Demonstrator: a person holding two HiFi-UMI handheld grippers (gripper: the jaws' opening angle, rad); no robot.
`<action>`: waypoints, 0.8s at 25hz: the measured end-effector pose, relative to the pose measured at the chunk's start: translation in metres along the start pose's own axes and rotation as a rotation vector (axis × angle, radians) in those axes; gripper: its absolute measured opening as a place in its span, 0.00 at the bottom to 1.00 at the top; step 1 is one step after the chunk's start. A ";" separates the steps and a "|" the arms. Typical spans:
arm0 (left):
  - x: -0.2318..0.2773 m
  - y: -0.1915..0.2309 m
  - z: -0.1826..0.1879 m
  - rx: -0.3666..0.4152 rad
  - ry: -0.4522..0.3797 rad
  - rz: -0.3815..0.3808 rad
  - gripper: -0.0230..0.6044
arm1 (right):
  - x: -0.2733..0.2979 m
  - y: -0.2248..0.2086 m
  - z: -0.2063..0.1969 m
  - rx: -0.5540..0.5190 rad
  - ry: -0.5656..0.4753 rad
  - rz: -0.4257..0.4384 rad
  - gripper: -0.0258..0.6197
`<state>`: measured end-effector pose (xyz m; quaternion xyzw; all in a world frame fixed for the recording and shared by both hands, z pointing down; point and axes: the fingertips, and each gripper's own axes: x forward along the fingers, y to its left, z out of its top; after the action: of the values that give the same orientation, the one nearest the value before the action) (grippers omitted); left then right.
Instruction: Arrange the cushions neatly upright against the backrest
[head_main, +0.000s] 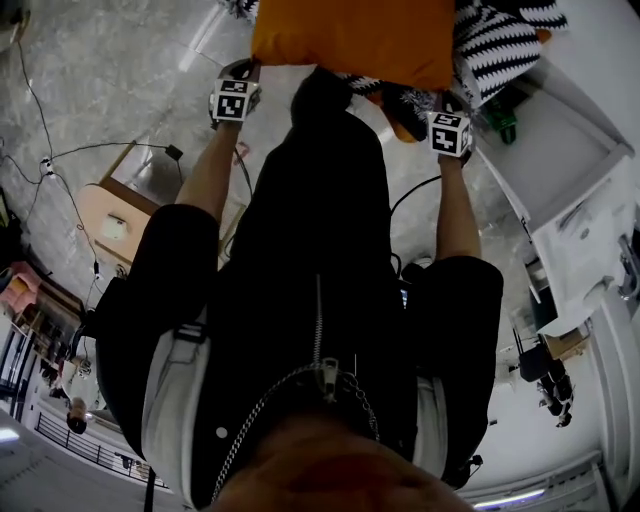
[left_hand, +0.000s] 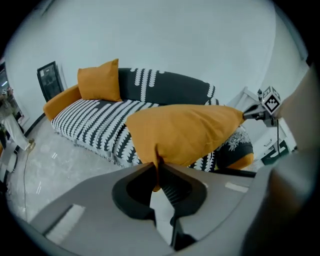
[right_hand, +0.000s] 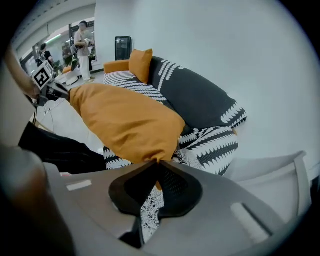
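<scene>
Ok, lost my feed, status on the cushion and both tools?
Both shut on orange cushion corners: left tool, right tool. Cushion lifted clear of sofa. Nothing blocking backrest.

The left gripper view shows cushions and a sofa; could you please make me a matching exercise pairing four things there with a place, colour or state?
Things:
1. held cushion
2. far cushion
3. left gripper
4. sofa seat

Descriptions:
A. black-and-white patterned
B. jaws shut on an orange corner
C. standing upright at the far end
D. in mid-air, pinched at two corners

Pairs: 1-D, 2-C, 3-B, 4-A.
</scene>
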<state>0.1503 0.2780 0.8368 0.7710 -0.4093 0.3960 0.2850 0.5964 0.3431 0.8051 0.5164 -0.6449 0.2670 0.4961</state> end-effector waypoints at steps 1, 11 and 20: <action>-0.008 0.005 0.013 0.002 -0.016 -0.001 0.09 | -0.007 0.000 0.007 0.024 -0.010 0.006 0.06; -0.042 0.036 0.175 0.087 -0.202 -0.024 0.08 | -0.053 -0.041 0.081 0.292 -0.131 0.052 0.06; -0.032 0.068 0.307 0.151 -0.255 -0.113 0.08 | -0.067 -0.077 0.154 0.461 -0.139 0.024 0.06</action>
<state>0.1968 0.0229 0.6567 0.8561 -0.3670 0.3077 0.1939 0.6107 0.2132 0.6745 0.6253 -0.6058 0.3768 0.3162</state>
